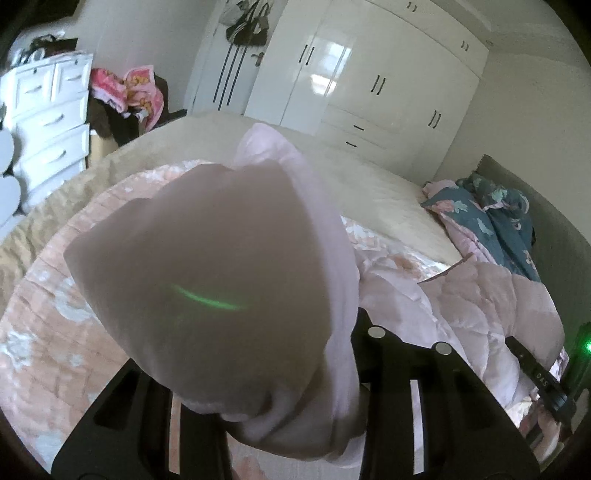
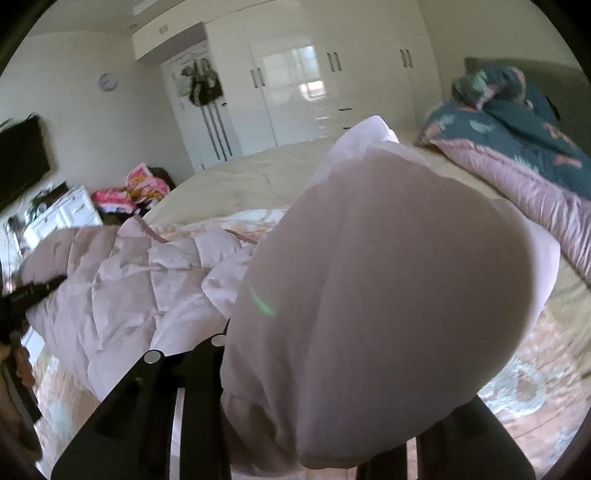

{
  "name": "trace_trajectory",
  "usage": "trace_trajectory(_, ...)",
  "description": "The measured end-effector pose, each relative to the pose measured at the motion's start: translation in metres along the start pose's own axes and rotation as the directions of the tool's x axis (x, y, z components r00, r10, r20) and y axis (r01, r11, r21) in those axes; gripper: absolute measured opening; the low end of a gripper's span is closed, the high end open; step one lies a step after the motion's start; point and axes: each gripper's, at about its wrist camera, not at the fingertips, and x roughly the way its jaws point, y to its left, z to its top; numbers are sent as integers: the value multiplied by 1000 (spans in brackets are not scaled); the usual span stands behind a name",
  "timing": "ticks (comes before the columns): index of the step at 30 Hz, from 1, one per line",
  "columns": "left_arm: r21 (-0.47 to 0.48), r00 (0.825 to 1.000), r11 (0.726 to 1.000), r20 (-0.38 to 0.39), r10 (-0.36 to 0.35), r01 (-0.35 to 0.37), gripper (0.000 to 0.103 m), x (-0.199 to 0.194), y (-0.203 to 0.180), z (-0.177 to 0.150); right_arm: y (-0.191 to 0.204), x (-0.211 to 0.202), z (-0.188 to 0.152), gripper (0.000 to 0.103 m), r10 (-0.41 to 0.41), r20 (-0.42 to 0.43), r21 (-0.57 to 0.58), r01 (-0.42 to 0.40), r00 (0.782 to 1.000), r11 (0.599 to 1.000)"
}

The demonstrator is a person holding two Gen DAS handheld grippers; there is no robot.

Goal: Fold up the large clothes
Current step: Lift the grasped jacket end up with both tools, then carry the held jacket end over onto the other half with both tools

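Note:
A pale pink quilted garment lies across the bed on a peach floral sheet. In the left wrist view a thick fold of it bulges up between the black fingers of my left gripper, which is shut on it; the pads are hidden by cloth. In the right wrist view another bunch of the same garment fills the right gripper, likewise shut on it. The quilted body sags between the two grippers. Each gripper shows at the other view's edge: right, left.
The bed's beige cover stretches beyond the garment. A teal floral quilt is heaped by the headboard. White wardrobes, a door hung with bags, white drawers and bright pink cloth on a chair line the far side.

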Motion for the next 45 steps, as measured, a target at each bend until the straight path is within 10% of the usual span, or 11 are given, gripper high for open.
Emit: trace_trajectory(45,23,997,998,-62,55,-53,26,-115,29,-93,37,-117,-80,29,13,-3,-148,-13,1000,989)
